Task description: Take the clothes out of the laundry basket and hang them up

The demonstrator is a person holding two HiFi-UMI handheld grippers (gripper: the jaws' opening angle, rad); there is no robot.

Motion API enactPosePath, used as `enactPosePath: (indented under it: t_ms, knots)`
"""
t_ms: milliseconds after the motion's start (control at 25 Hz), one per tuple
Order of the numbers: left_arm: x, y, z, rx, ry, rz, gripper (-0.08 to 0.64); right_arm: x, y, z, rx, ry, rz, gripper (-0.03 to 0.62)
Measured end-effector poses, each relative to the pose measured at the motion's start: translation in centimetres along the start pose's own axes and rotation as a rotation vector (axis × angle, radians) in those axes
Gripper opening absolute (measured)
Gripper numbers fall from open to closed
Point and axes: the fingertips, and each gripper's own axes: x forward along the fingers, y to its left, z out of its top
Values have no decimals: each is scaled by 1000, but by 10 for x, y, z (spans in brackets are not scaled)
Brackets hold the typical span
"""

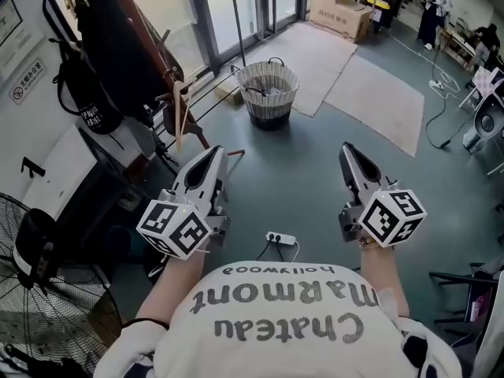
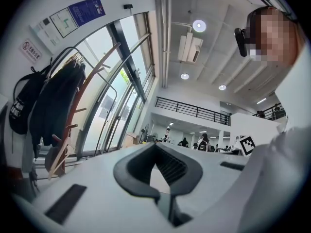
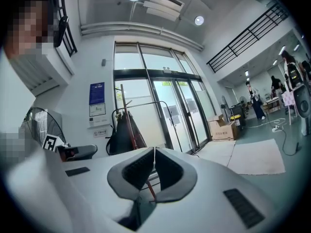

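A woven laundry basket [image 1: 268,93] with pale clothes in it stands on the floor ahead, near the glass doors. To the left a metal clothes rack [image 1: 118,46] carries dark garments; it also shows in the left gripper view [image 2: 53,106] and the right gripper view [image 3: 124,132]. My left gripper [image 1: 214,156] and my right gripper [image 1: 347,151] are held side by side at chest height, well short of the basket. Both are shut with nothing between the jaws, as the left gripper [image 2: 156,145] and the right gripper [image 3: 154,150] show in their own views.
A wooden coat stand [image 1: 175,93] leans beside the rack. A floor fan [image 1: 47,305] is at my lower left, a power strip [image 1: 281,239] lies at my feet. Floor mats [image 1: 354,69] and cardboard boxes [image 1: 339,10] lie beyond the basket. A person [image 1: 433,6] stands far right.
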Motion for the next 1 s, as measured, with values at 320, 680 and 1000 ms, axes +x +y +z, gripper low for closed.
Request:
enactPosePath:
  t_ms: [320,680,1000]
  knots:
    - [42,17,-29,-49,39,4,9,26,-33,-9,1,32,-10,32]
    - [122,30,-19,-45,4,54,9,100,-96,8,25,75,84,32]
    - [220,27,-12,-40,-55,119,9,158,-175,51,-28,92,182,32]
